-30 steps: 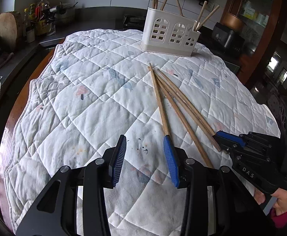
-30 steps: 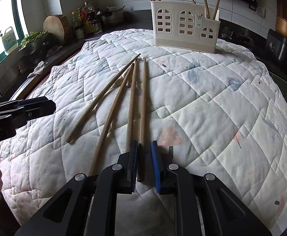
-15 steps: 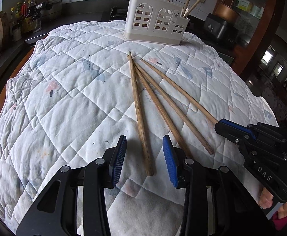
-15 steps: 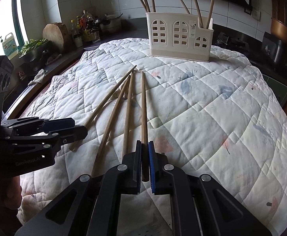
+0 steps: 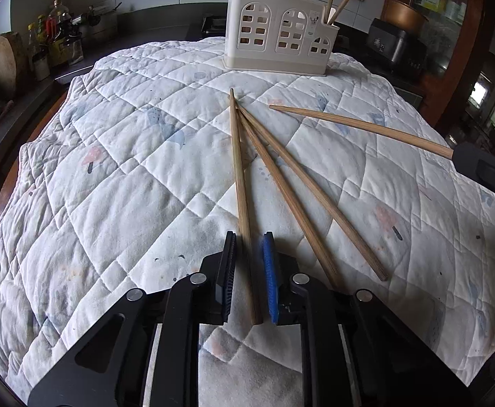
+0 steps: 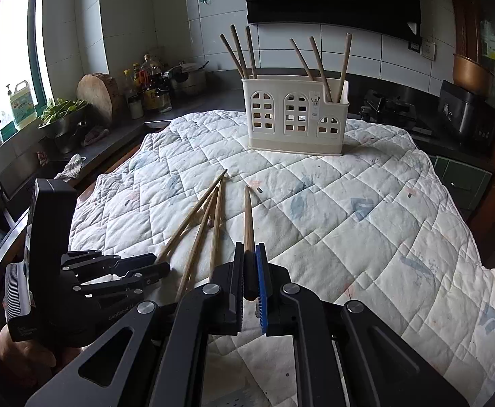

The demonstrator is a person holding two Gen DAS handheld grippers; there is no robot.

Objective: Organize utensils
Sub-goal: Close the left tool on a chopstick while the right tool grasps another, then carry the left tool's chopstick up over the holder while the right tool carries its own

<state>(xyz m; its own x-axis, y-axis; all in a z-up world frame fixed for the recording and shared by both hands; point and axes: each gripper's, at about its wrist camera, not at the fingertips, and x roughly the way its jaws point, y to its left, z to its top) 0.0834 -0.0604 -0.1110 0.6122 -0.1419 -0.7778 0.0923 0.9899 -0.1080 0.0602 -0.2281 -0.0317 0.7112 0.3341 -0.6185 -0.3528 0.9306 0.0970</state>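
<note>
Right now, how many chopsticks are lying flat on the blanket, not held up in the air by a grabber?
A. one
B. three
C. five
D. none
B. Three chopsticks lie fanned out on the quilt, while the right gripper is clamped on a fourth chopstick and holds it above the cloth. The left gripper straddles the leftmost lying one without gripping it.

Window [image 6: 0,51] daylight from left; fisheye-warped, dark edges.
</note>
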